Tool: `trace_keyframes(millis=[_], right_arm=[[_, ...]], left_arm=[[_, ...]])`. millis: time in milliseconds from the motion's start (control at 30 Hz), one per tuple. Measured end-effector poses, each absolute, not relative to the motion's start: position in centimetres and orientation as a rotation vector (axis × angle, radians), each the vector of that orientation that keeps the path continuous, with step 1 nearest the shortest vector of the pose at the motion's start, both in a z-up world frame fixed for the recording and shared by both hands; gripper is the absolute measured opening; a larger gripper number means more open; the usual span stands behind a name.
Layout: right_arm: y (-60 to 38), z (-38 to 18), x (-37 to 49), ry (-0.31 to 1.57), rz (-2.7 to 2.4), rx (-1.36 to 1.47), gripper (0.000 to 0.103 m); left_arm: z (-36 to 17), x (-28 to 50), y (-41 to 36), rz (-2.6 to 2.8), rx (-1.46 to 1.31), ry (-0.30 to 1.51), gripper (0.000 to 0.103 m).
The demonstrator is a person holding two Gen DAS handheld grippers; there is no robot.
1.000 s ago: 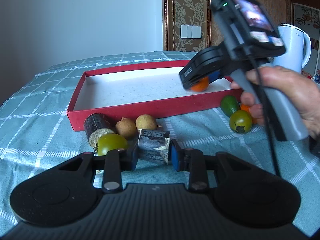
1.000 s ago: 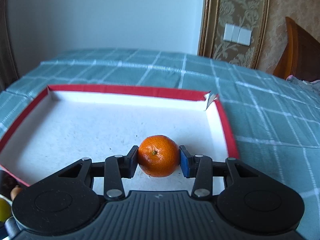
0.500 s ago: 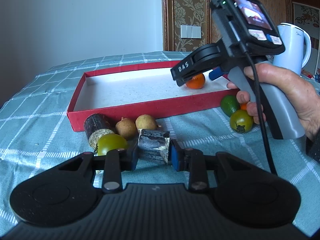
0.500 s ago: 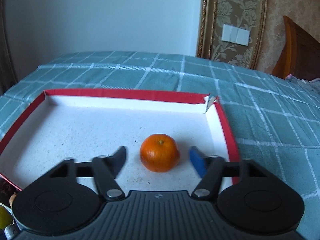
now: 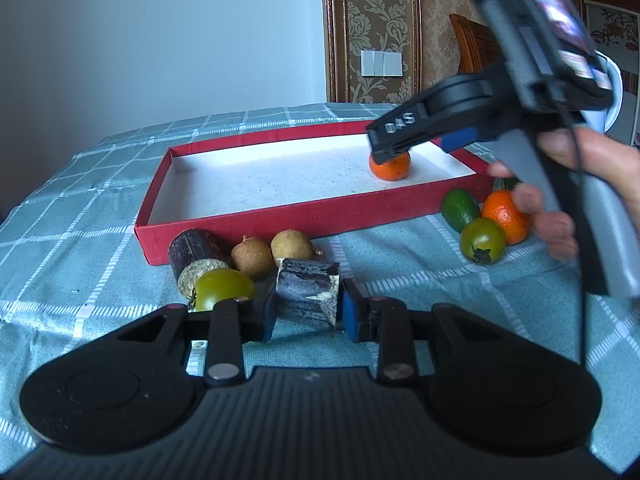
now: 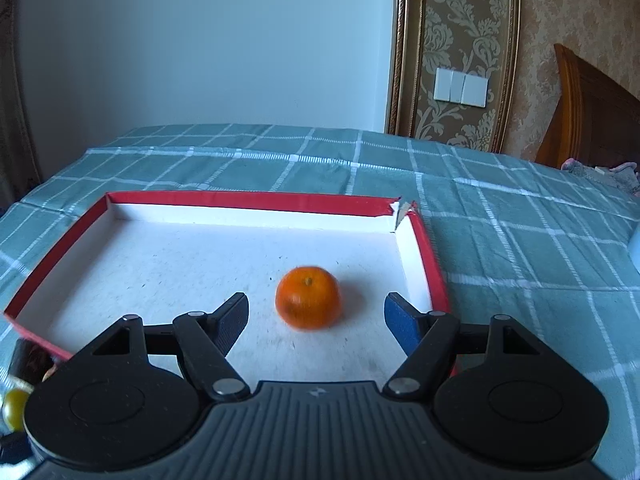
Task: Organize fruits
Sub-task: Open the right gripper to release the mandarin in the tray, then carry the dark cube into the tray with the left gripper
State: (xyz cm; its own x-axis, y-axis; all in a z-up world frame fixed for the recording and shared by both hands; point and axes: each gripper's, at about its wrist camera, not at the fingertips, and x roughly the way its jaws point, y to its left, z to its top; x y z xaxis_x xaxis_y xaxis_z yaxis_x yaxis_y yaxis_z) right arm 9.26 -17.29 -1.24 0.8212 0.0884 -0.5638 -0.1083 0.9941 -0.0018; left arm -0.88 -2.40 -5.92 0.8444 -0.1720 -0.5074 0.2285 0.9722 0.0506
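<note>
The right tongs [image 5: 420, 140] partly hide the tangerine [image 6: 308, 303] in the red tray [image 6: 256, 202]. Clamped on it a second ago, they have just opened and stand clear. The left tongs [image 5: 308, 312] grip a dark sugarcane piece [image 5: 308, 292].

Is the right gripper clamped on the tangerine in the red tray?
No. The right gripper stands open, clear of the tangerine resting in the red tray.

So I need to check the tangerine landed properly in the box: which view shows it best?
The right wrist view: the tangerine sits whole on the red box floor. In the left wrist view the right gripper covers its top.
</note>
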Motion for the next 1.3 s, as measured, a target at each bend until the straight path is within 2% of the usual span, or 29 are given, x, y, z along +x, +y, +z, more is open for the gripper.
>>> trace_keyframes(millis=[600,833,1300], right_arm=[[-20.6,-2.0,-1.8,0.509,0.222,-0.032,0.075],[-20.7,-3.3,-3.5,0.558,0.259,-0.082,0.075],[-22.5,-4.6,-2.9,0.611,0.235,0.020,0.075]], left_arm=[[-5.1,-1.9,-1.4,-0.237,0.085,0.512,0.029],[-4.1,-2.3,-0.9,-0.229,0.084,0.511,0.028],[-1.5,-1.5,-0.6,-0.279,0.064,0.496,0.028]])
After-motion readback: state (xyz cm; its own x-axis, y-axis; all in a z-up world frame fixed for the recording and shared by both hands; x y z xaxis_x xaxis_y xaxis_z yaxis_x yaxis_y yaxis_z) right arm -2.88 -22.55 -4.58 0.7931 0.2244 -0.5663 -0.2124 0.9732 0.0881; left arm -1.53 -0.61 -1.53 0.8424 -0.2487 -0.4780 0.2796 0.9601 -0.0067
